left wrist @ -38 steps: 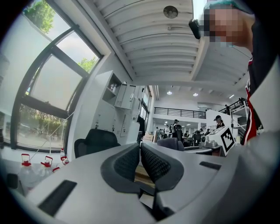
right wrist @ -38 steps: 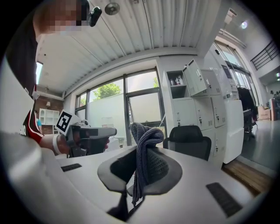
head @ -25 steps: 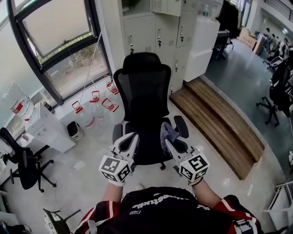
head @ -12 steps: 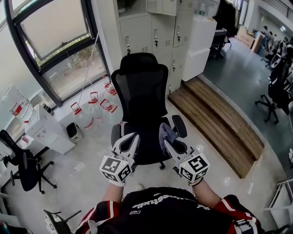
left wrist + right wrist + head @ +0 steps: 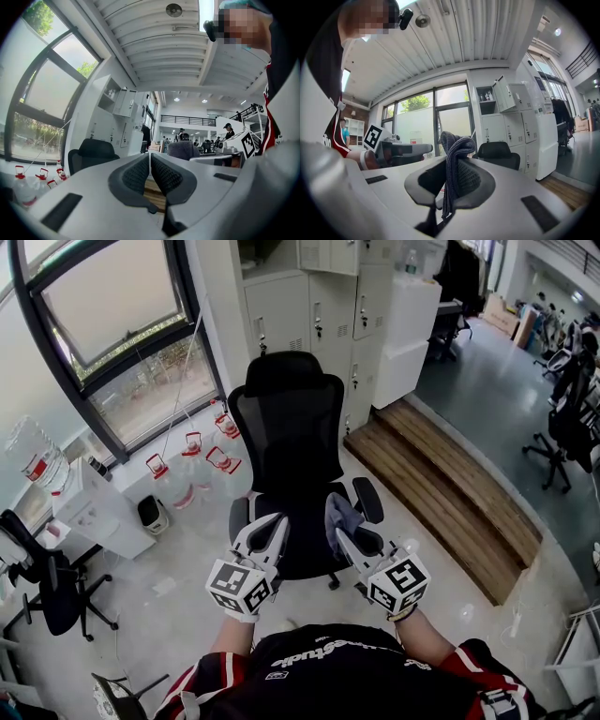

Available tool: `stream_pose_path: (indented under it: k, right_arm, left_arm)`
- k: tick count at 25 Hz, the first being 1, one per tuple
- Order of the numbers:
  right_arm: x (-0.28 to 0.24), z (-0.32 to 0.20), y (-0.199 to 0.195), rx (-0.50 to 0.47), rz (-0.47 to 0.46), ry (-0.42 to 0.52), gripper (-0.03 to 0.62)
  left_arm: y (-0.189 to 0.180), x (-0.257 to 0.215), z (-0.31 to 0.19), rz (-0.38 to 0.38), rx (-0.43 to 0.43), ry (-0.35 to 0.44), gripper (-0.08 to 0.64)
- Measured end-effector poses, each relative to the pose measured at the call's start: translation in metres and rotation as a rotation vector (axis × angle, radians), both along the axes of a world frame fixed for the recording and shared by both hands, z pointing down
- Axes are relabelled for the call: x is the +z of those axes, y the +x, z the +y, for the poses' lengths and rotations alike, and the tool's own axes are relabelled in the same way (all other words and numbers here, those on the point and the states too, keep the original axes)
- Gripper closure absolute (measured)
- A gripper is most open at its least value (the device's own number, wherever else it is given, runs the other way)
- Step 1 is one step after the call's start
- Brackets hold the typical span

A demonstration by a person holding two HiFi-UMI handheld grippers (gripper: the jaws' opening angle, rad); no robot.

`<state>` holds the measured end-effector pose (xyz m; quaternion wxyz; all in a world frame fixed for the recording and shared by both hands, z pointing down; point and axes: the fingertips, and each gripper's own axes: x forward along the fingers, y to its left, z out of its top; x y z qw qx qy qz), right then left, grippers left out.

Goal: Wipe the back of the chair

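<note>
Head camera up high, looking steeply down on the chair (image 5: 286, 427) just ahead. Both gripper cameras ride low, tilted up along their jaws; each catches that chair and the lockers (image 5: 314, 301) behind.

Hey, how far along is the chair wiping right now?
Done: the grey cloth is clamped in the right hand-held gripper. In hand: both are held near the seat; the left hand-held gripper is shut, empty. Left: the cloth is apart from the backrest, so all the wiping remains.
</note>
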<state>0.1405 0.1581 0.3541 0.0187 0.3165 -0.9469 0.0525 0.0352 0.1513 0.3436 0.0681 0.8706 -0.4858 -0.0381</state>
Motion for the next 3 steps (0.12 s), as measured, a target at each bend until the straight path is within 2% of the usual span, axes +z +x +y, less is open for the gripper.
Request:
stream_pose_path:
  k: [3]
  right_arm:
    - [0.0007,0.0026,-0.0002,-0.002,-0.005,0.004,0.538]
  left_arm:
    - [0.0013,0.0023,0.0025,0.002,0.004,0.001,0.528]
